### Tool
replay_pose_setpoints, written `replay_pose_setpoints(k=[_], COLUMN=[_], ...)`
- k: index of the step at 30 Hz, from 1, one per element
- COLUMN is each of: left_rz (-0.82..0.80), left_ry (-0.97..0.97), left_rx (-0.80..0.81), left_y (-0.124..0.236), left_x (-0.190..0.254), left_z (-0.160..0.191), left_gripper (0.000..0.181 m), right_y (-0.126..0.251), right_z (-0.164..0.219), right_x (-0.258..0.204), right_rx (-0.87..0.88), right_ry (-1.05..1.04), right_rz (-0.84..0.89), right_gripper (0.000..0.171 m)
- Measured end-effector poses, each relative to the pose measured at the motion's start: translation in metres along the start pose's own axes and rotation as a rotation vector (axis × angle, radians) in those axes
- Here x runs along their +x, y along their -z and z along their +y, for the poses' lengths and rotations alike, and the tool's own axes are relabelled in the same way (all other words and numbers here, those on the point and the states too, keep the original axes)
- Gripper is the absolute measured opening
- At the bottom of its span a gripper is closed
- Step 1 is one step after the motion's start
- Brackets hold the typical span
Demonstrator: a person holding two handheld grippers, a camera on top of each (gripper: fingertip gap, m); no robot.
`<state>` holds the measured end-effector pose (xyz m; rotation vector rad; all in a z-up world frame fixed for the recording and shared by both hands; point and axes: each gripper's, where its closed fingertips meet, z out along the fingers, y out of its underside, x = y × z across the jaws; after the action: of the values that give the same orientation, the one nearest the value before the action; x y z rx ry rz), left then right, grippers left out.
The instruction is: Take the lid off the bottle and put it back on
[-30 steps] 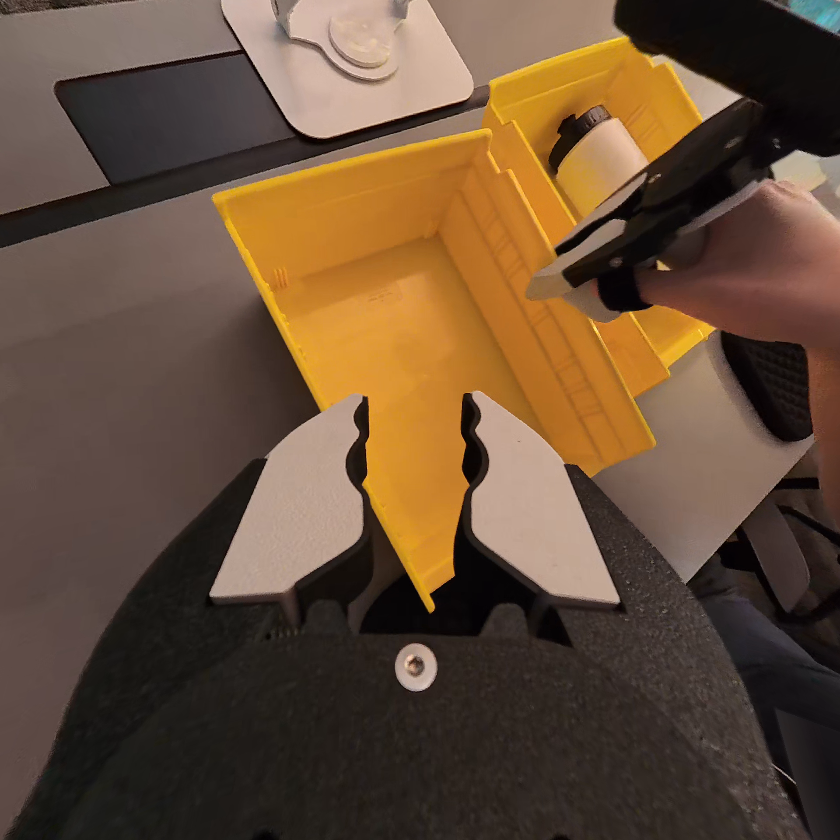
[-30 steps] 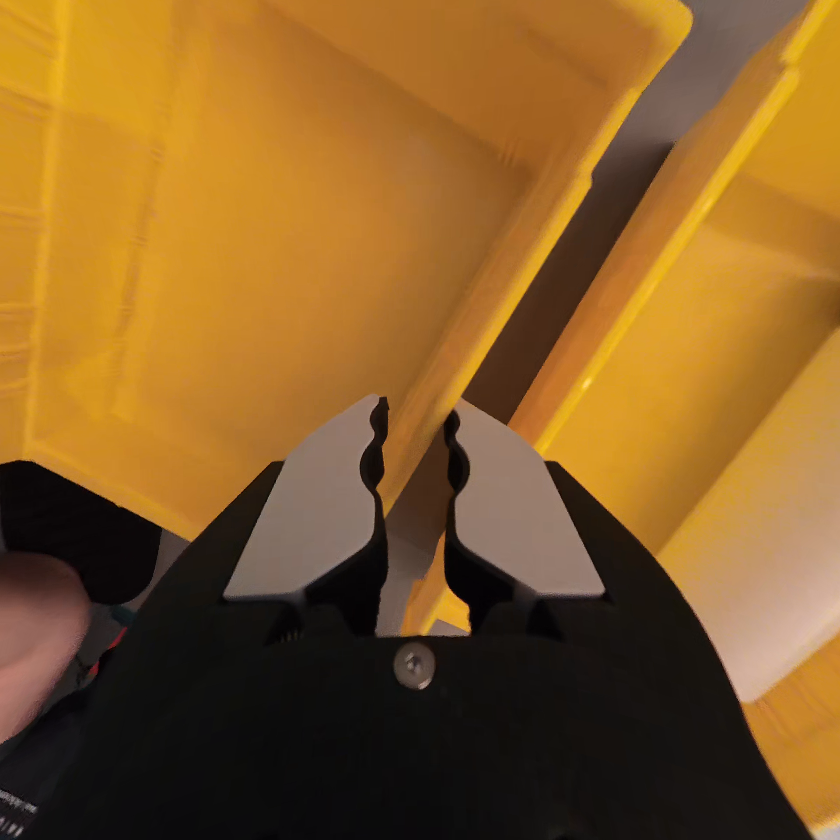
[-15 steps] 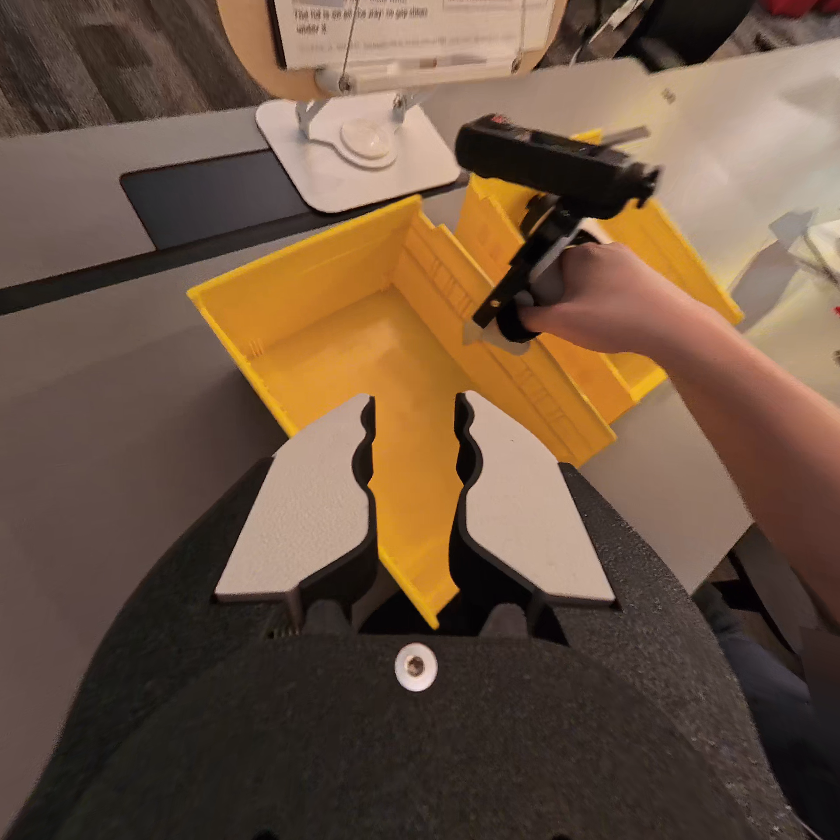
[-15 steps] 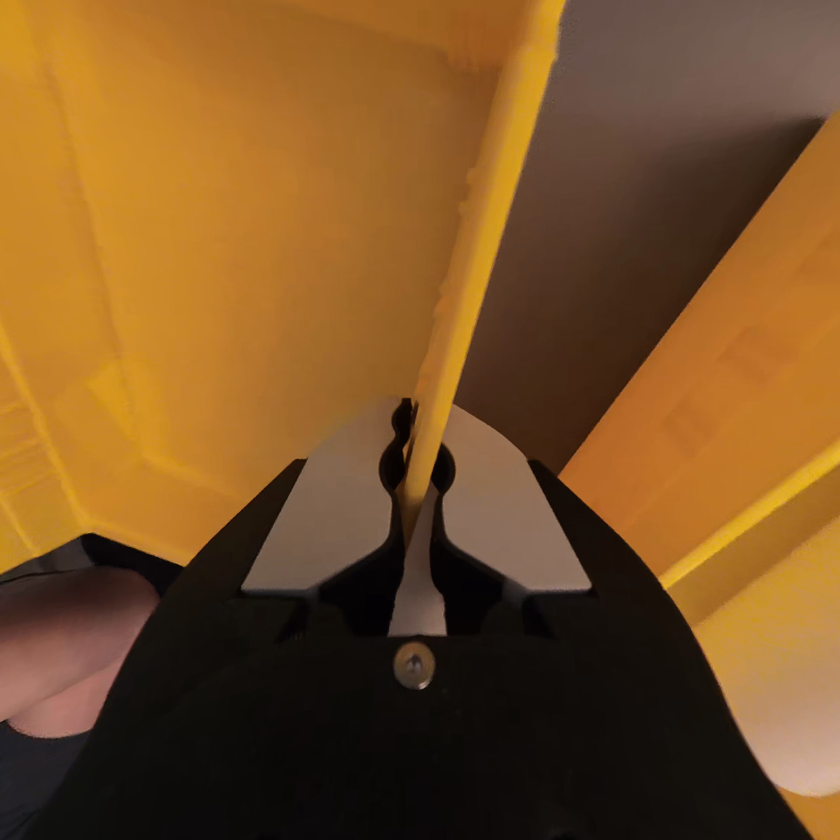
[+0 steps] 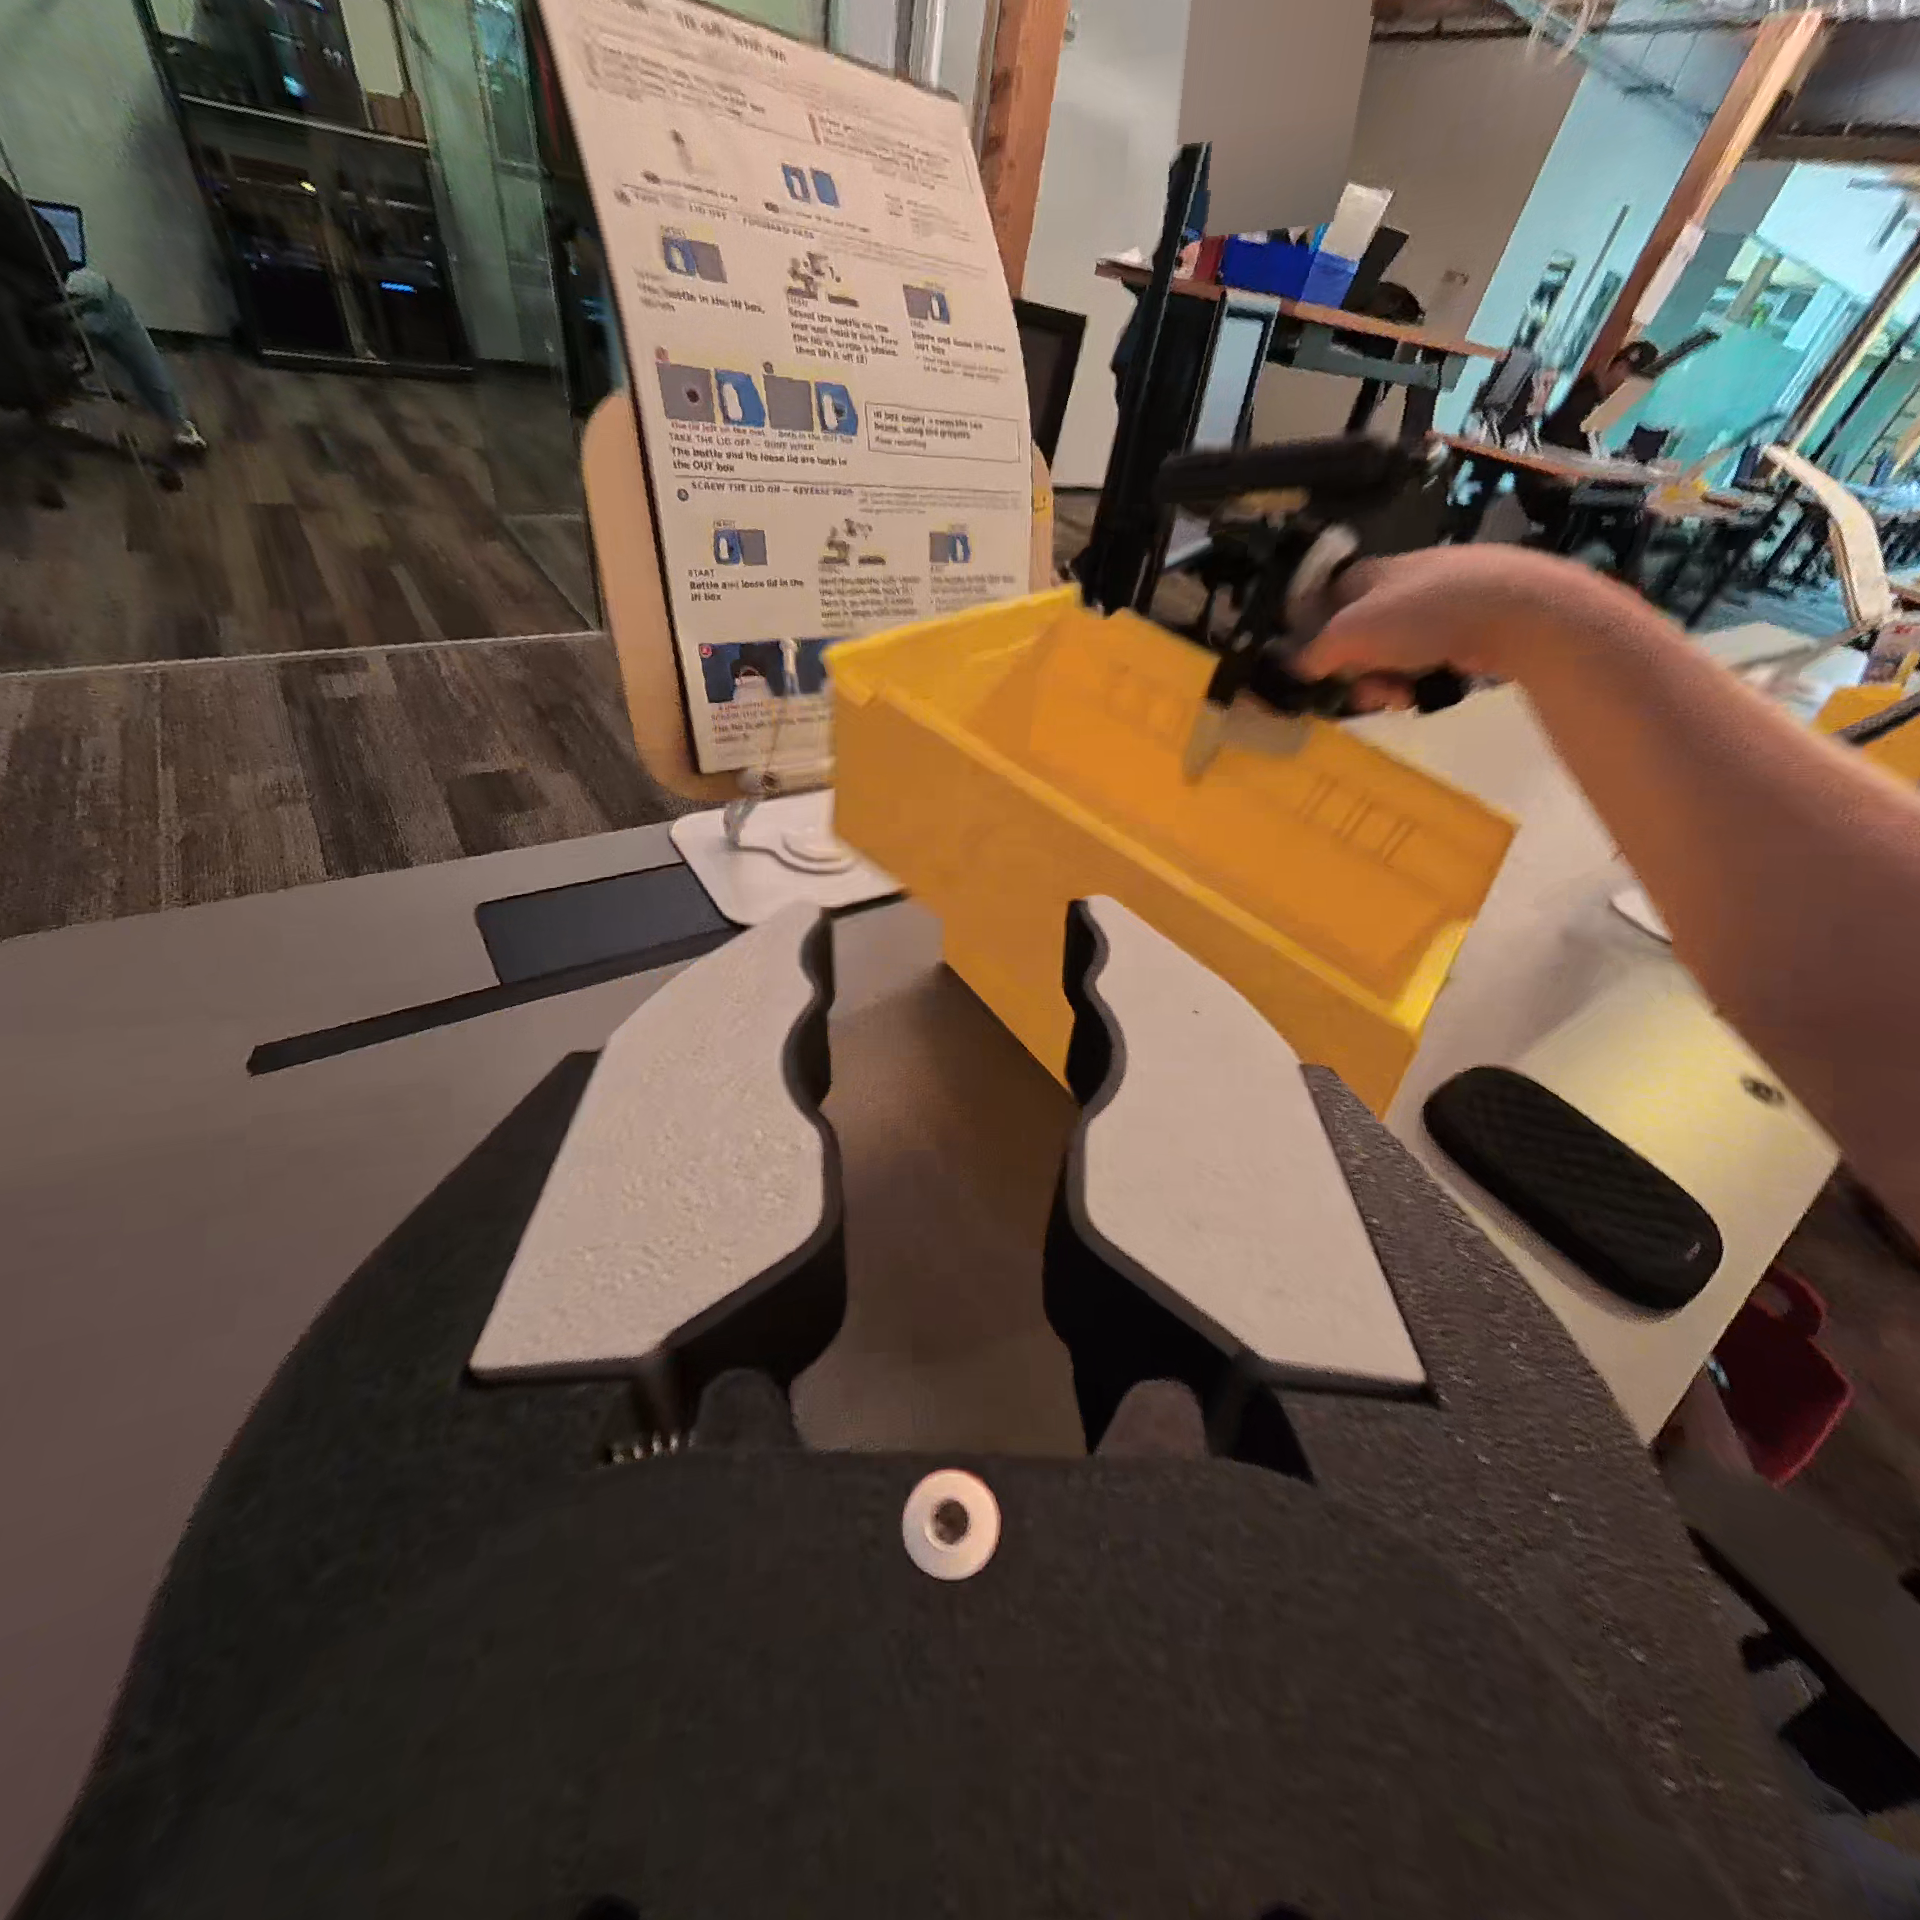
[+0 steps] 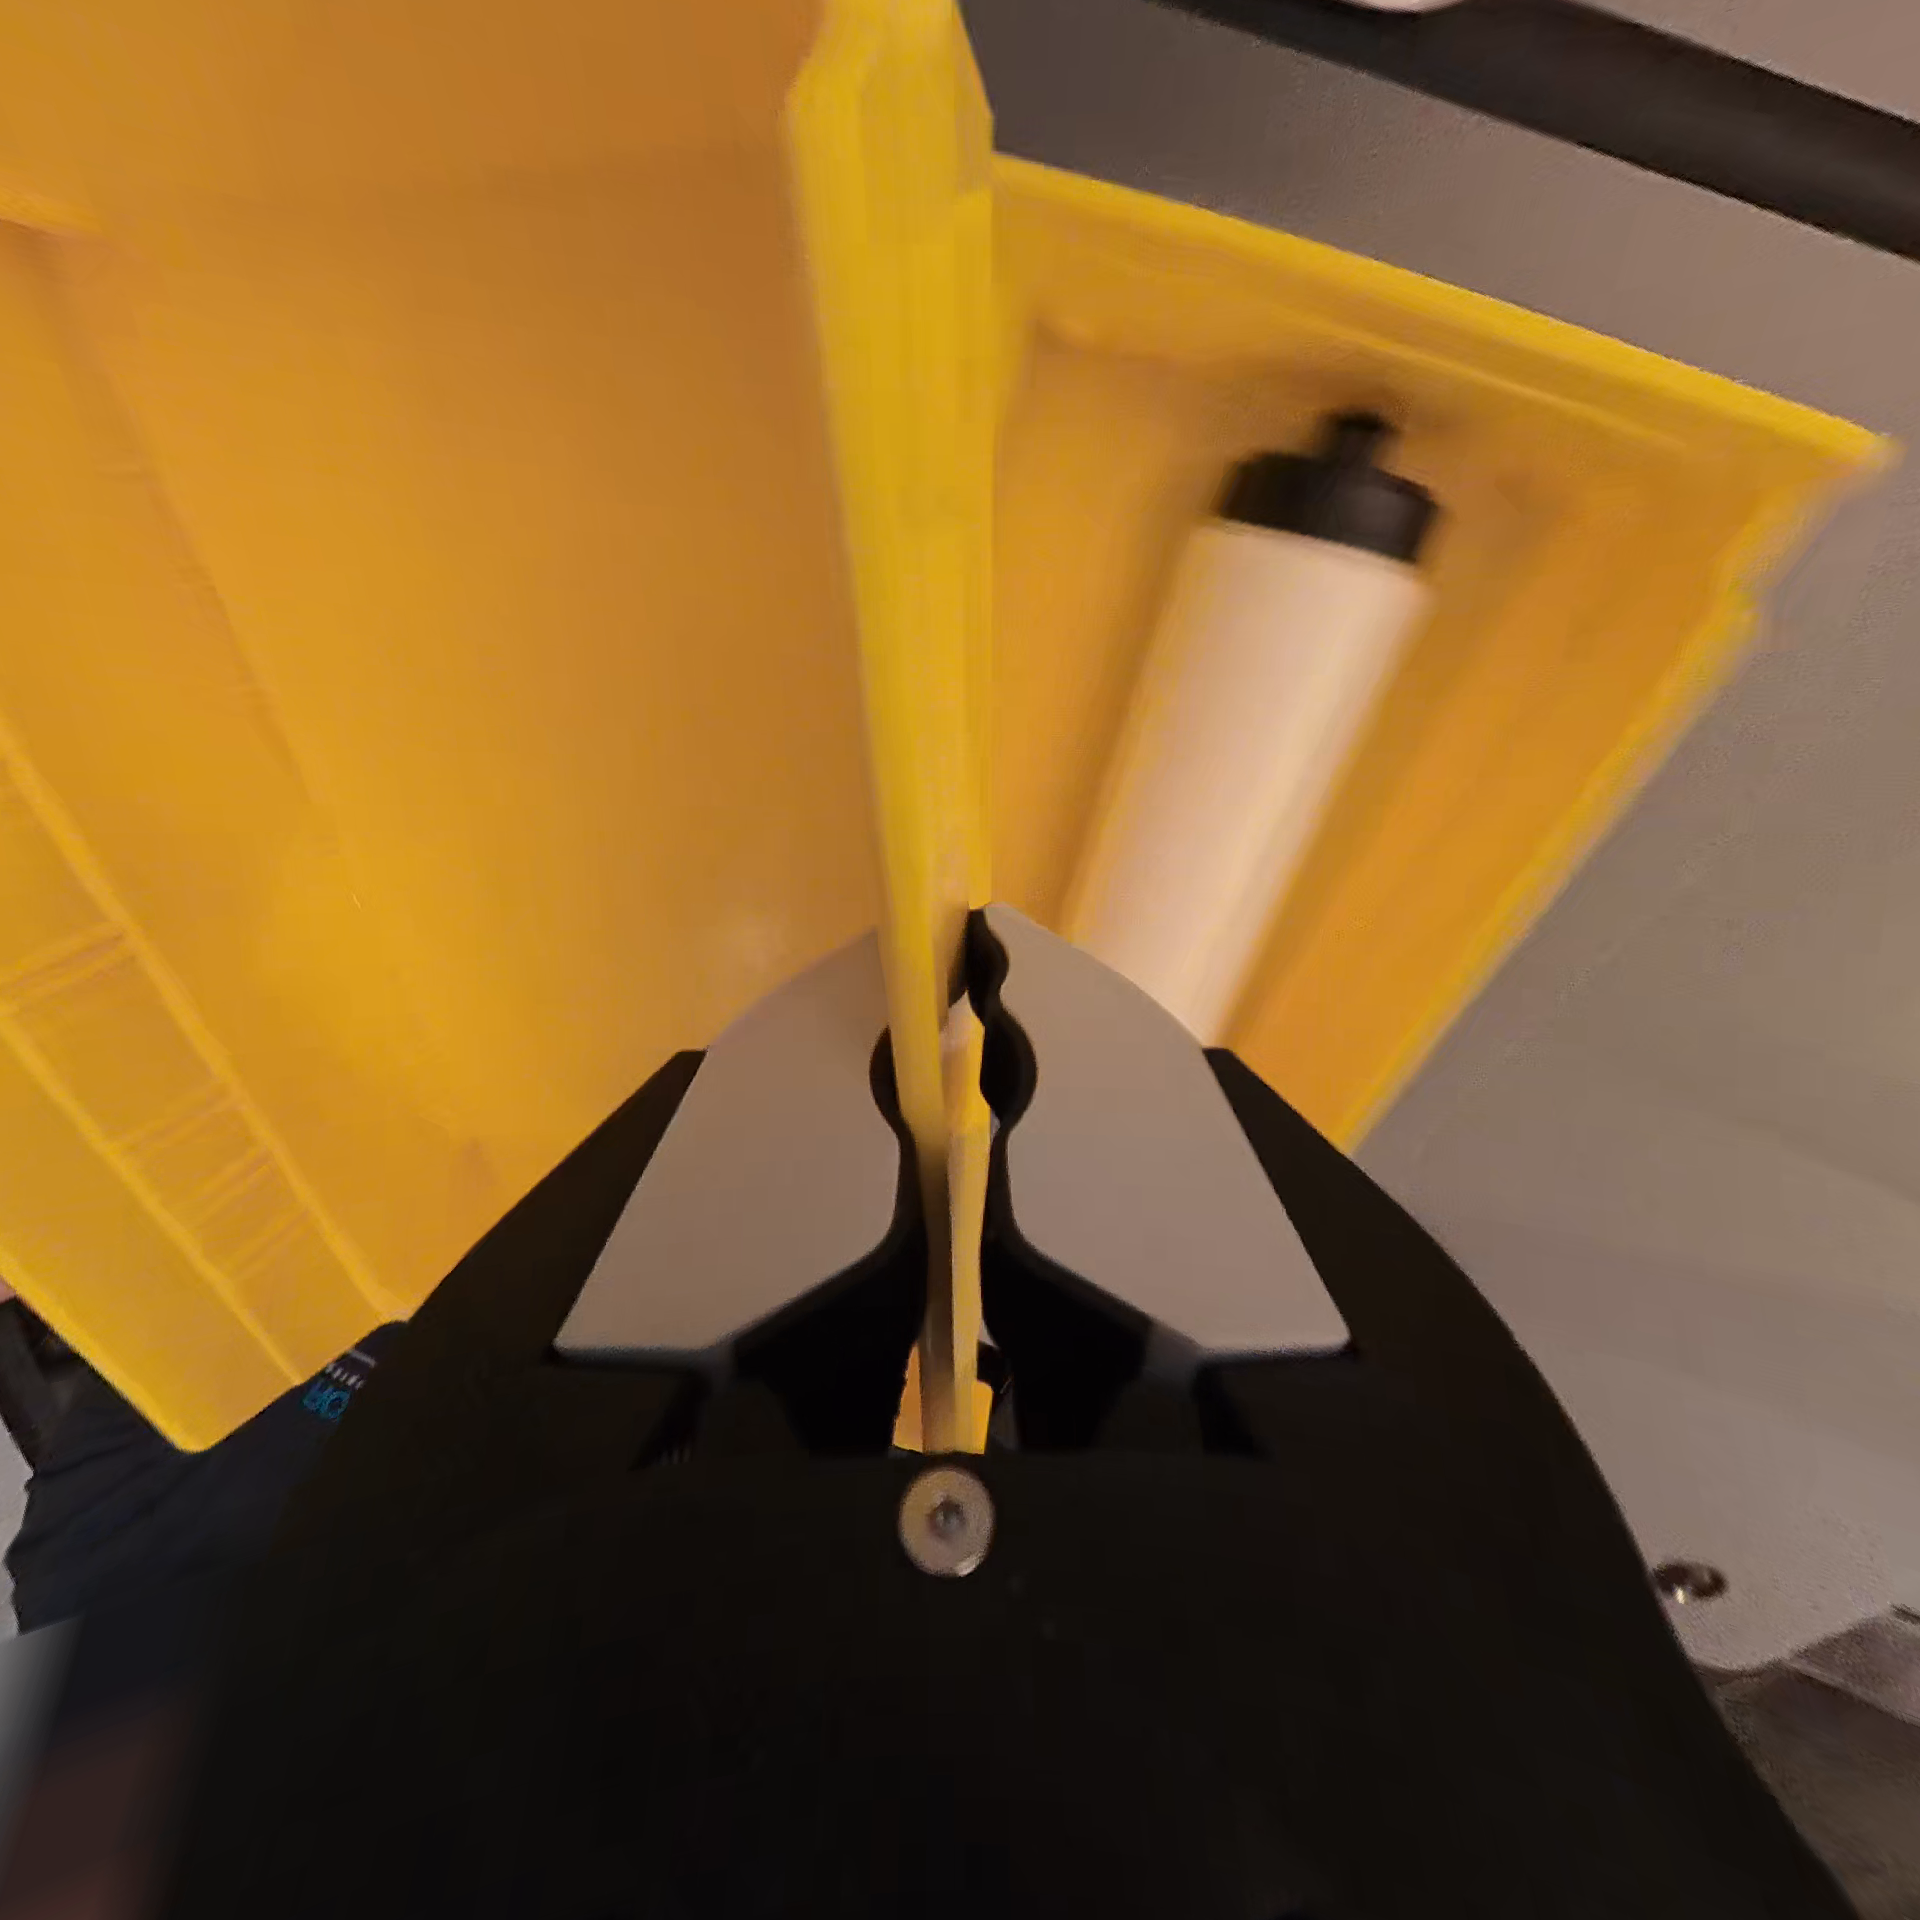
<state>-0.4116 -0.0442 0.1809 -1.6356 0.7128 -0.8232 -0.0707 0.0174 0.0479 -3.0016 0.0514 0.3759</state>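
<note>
A white bottle [image 6: 1278,727] with a black lid [image 6: 1330,499] lies in a yellow bin [image 6: 1621,665] on the table, seen only in the right wrist view. My right gripper [image 6: 951,935] is shut on the side wall of a second, empty yellow bin [image 6: 416,623]. In the left wrist view this empty bin [image 5: 1143,862] hangs tilted above the table, held by the right gripper [image 5: 1236,717] in a person's hand. My left gripper [image 5: 948,966] is open and empty, low over the grey table [image 5: 260,1143], in front of the lifted bin.
An instruction board [image 5: 790,364] on a white stand [image 5: 769,862] rises behind the bin. A dark inset panel [image 5: 592,920] lies in the table. A black oval case [image 5: 1569,1184] lies at the right, near the table edge. The person's forearm [image 5: 1766,883] crosses the right side.
My right gripper has closed on the empty bin's wall and lifted it off the table. My left gripper has tilted upward, and the bin's corner is no longer between its fingers.
</note>
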Motion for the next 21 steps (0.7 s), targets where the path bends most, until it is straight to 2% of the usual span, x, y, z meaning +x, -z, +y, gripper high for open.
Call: replay_pose_setpoints(k=[2, 5, 9, 11, 14, 16, 19, 21], left_rz=[0.081, 0.179, 0.32, 0.345, 0.382, 0.359, 0.344, 0.355], left_ry=[-0.015, -0.047, -0.042, 0.023, 0.171, 0.186, 0.218, 0.249], left_rx=[-0.086, -0.306, -0.554, -0.693, -0.76, -0.795, -0.829, -0.876], left_y=[-0.023, -0.082, -0.183, -0.218, -0.249, -0.256, -0.268, -0.28], left_x=[0.017, 0.043, 0.08, 0.082, 0.084, 0.081, 0.086, 0.095], left_z=[0.013, 0.052, 0.127, 0.173, 0.209, 0.222, 0.22, 0.214], left_gripper=[0.048, 0.05, 0.044, 0.046, 0.05, 0.055, 0.061, 0.056], right_y=[0.028, 0.055, 0.064, 0.061, 0.053, 0.045, 0.031, 0.02], right_z=[0.022, 0.063, 0.119, 0.14, 0.163, 0.173, 0.181, 0.184], right_x=[0.058, 0.146, 0.242, 0.278, 0.317, 0.338, 0.362, 0.374], right_rx=[0.047, 0.114, 0.169, 0.184, 0.181, 0.167, 0.138, 0.115], right_ry=[-0.091, -0.245, -0.399, -0.45, -0.471, -0.463, -0.457, -0.454], right_rz=[0.023, 0.044, 0.038, 0.025, 0.029, 0.048, 0.065, 0.063], right_gripper=[0.005, 0.005, 0.005, 0.005, 0.005, 0.005, 0.005, 0.005])
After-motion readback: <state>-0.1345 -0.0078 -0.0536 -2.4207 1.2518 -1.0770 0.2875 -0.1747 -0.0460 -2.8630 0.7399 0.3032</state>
